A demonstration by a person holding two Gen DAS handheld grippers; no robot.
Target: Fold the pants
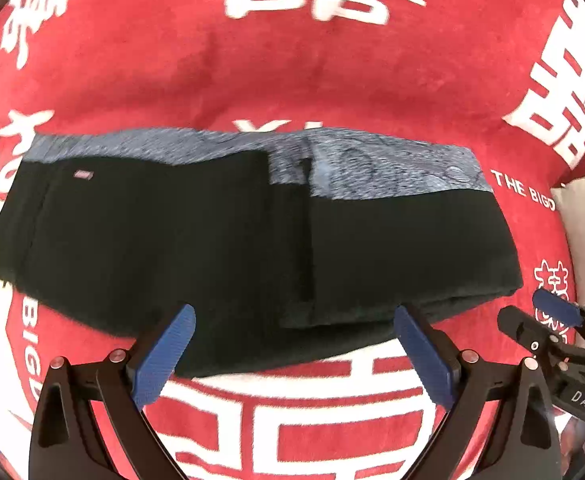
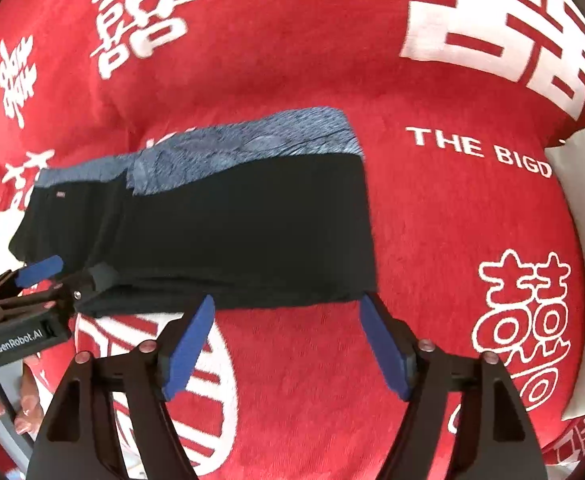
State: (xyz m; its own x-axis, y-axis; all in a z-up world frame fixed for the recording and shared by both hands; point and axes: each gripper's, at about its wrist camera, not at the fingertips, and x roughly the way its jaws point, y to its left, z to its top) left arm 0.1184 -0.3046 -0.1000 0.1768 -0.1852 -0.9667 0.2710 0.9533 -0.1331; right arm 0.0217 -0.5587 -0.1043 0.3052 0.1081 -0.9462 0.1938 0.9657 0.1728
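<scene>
Now folded into a compact stack on the red blanket point(image 2: 432, 220), the pants point(image 1: 220, 240) lie released, left gripper point(image 1: 294, 354) and right gripper point(image 2: 288, 344) both spread empty just near them, likely needing only a final tidy.

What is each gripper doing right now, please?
Left gripper: open, holding nothing, above the folded black pants with grey waistband.
Right gripper: open, holding nothing.
</scene>
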